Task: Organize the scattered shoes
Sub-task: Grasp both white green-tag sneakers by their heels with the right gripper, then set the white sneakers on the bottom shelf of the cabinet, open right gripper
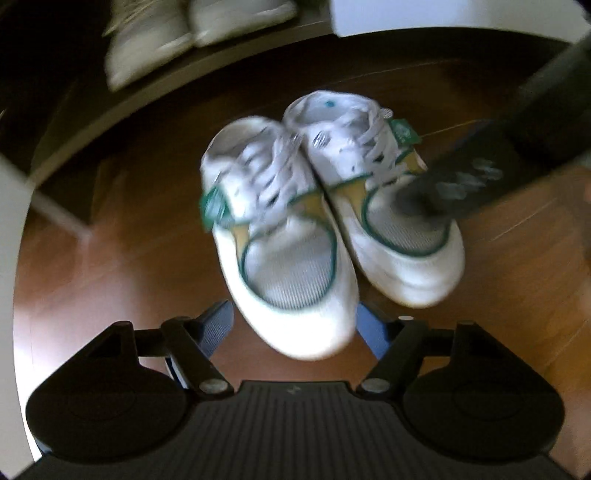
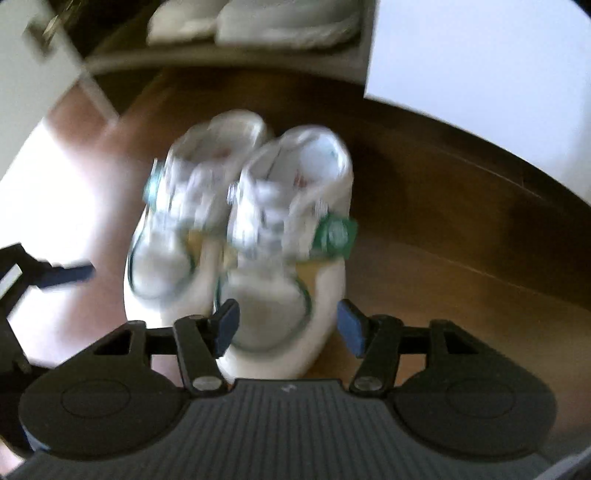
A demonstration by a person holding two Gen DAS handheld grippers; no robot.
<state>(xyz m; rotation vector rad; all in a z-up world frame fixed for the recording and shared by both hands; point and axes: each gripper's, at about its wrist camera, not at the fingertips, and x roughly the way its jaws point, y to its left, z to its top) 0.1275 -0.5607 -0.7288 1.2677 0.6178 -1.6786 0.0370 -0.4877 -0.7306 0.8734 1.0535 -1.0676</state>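
A pair of white sneakers with green trim lies side by side on the brown wooden floor, toes toward me. My left gripper [image 1: 295,328] is open, its blue-padded fingers either side of the left sneaker's [image 1: 284,251] toe. The right sneaker [image 1: 384,206] lies next to it, and the dark, blurred body of the right gripper [image 1: 472,177] hangs over its toe. In the right wrist view my right gripper [image 2: 288,326] is open astride the toe of the right sneaker [image 2: 284,266]. The left sneaker [image 2: 170,240] sits beside it, with a blue finger of the left gripper [image 2: 68,275] at the left edge.
A low dark shelf [image 1: 122,103] at the back holds pale shoes [image 1: 155,40], which also show in the right wrist view as pale shoes [image 2: 258,22]. A white panel [image 2: 480,55] stands at the back right. Bare floor [image 2: 461,277] lies to the right of the sneakers.
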